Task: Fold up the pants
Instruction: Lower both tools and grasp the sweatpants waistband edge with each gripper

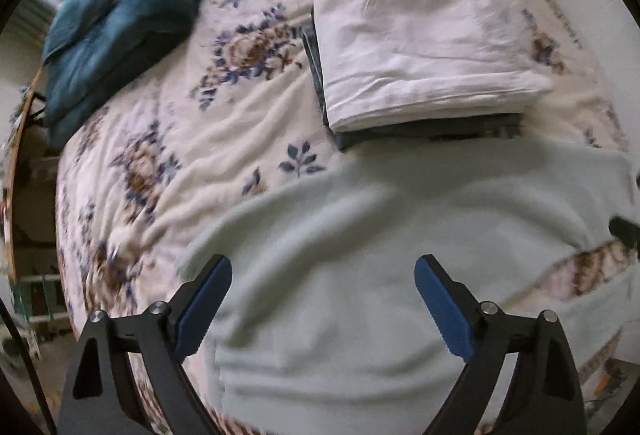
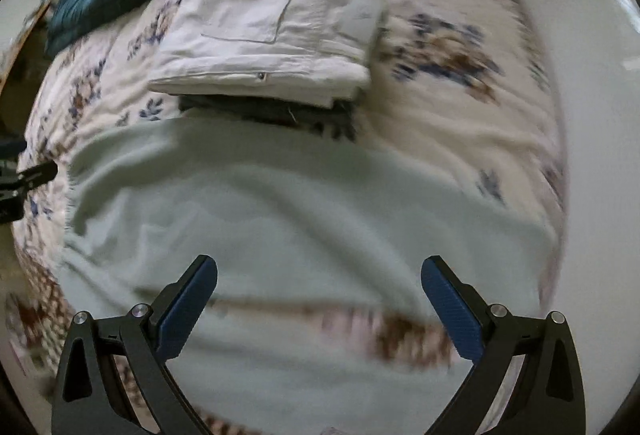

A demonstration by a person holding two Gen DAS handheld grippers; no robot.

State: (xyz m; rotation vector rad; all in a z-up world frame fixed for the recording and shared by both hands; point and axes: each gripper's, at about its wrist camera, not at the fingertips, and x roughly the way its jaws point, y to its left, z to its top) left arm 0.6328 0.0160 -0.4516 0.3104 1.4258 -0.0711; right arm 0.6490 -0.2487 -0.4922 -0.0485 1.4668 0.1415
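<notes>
Pale mint-green pants [image 1: 360,235] lie spread and rumpled across the flowered bedspread [image 1: 160,139], filling the lower half of both views [image 2: 300,203]. My left gripper [image 1: 323,267] hangs above the cloth, open, blue pads wide apart with nothing between them. My right gripper [image 2: 319,265] is also open over the pants, above a gap where the bedspread shows between two parts of the fabric. The other gripper's dark tip shows at the edge of each view. Both pictures are motion-blurred.
Beyond the pants sits a stack of folded clothes: white pants [image 1: 420,47] on top of dark garments [image 1: 400,135], seen too in the right wrist view [image 2: 272,31]. A teal pillow [image 1: 120,15] lies at the far left. A white wall [image 2: 592,115] runs along the bed's right side.
</notes>
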